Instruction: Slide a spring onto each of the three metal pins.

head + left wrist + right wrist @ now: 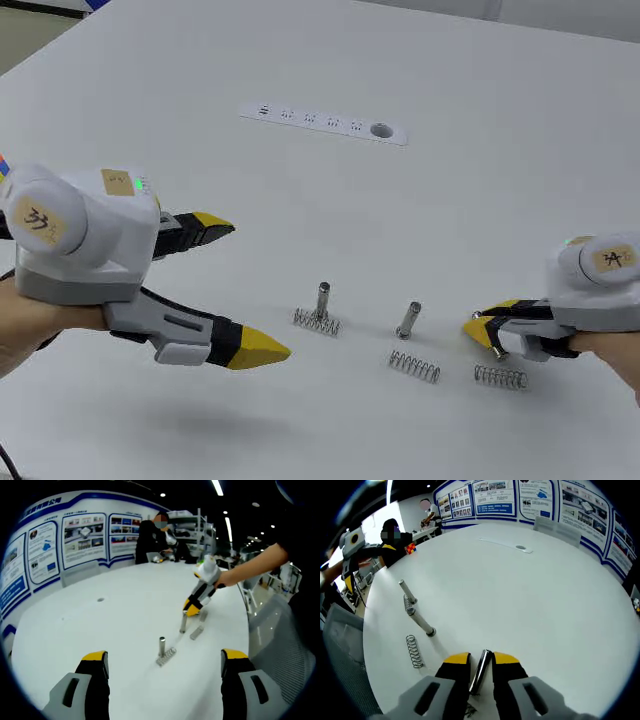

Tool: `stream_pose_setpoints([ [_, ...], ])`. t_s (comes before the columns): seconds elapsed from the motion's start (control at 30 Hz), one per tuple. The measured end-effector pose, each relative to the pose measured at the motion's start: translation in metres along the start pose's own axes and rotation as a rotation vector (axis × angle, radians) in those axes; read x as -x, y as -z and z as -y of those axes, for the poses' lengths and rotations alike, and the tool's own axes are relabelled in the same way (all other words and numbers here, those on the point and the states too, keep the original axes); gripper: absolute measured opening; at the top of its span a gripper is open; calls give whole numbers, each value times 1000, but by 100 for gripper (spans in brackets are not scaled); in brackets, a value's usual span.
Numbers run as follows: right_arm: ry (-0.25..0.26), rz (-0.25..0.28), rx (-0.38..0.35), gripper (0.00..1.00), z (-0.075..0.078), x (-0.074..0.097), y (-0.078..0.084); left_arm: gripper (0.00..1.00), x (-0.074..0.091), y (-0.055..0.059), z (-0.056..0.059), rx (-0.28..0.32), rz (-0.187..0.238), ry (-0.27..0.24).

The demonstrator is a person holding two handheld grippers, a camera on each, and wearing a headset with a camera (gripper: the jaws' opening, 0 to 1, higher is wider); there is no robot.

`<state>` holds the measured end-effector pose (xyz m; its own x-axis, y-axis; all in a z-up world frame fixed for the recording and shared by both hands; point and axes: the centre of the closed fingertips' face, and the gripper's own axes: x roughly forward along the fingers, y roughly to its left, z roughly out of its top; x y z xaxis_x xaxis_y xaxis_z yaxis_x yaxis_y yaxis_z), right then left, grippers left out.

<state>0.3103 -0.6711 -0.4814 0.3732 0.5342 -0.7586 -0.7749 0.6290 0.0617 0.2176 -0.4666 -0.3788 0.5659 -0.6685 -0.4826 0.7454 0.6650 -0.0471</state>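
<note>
On the white table, a metal pin has a spring lying at its near end. A second pin rests to its right, with a loose spring in front of it and another spring further right. My right gripper is shut on a third pin, held lengthwise between its yellow-tipped fingers just above the table. My left gripper hovers wide open to the left of the pins with nothing in it. The left gripper view has the nearest pin and spring straight ahead.
A white power strip is set flat in the table further back. The table's edge runs close to the right of the pins in the left gripper view. People stand at the far side of the room.
</note>
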Motion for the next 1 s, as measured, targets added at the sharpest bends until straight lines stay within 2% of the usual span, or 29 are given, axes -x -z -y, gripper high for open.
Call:
stream_pose_setpoints([
  [0.23, 30, -11, -24, 13, 5, 0, 2, 95, 0, -1, 3, 9, 13, 6],
  [0.4, 47, -30, -30, 11, 6, -1, 2, 95, 1, 1, 4, -11, -2, 19],
  [0.63, 66, -58, -50, 9, 6, -2, 3, 95, 0, -5, 1, -3, 23, 4],
  [0.8, 79, -76, -69, 9, 9, -4, 3, 95, 1, -6, 1, -15, 15, 5],
  [1.0, 86, -83, -90, 9, 8, -3, 3, 93, 5, -13, 0, -20, 42, -14],
])
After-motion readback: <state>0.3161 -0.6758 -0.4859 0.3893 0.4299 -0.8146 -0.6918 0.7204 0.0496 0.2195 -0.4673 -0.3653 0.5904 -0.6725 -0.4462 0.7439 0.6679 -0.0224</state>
